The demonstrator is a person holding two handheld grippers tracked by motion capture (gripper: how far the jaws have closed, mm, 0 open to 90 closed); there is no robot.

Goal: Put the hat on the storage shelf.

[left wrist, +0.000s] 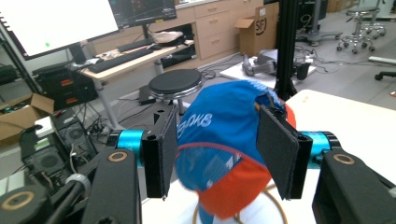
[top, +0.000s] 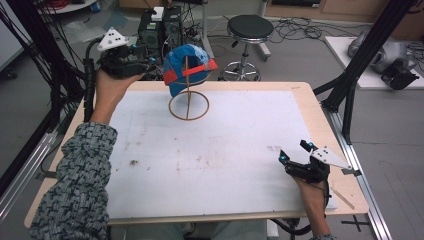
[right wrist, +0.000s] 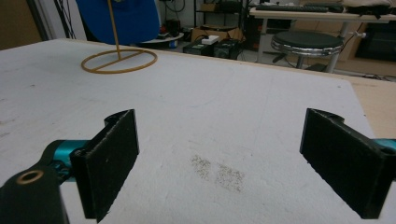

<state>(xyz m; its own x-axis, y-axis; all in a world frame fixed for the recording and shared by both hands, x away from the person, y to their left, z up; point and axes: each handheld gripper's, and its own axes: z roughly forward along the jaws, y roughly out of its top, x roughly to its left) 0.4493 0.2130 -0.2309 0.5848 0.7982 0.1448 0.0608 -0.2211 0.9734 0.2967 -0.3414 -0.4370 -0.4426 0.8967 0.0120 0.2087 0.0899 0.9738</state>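
Beyond your table [top: 310, 107], a black round stool [top: 249, 27] stands at twelve o'clock on grey floor [top: 300, 60] strewn with cables [top: 300, 30]. At eleven o'clock sit computer towers [top: 160, 27]. Your left gripper view shows wooden drawers [left wrist: 219, 28] and a desk with keyboards [left wrist: 123, 56].

Wooden table [top: 320, 107], white mat [top: 215, 150] on top, ring-base stand [top: 189, 106] on mat.

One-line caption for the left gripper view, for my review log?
Left claw, jaws open, straddling a blue-and-orange cap perched on a wire stand.
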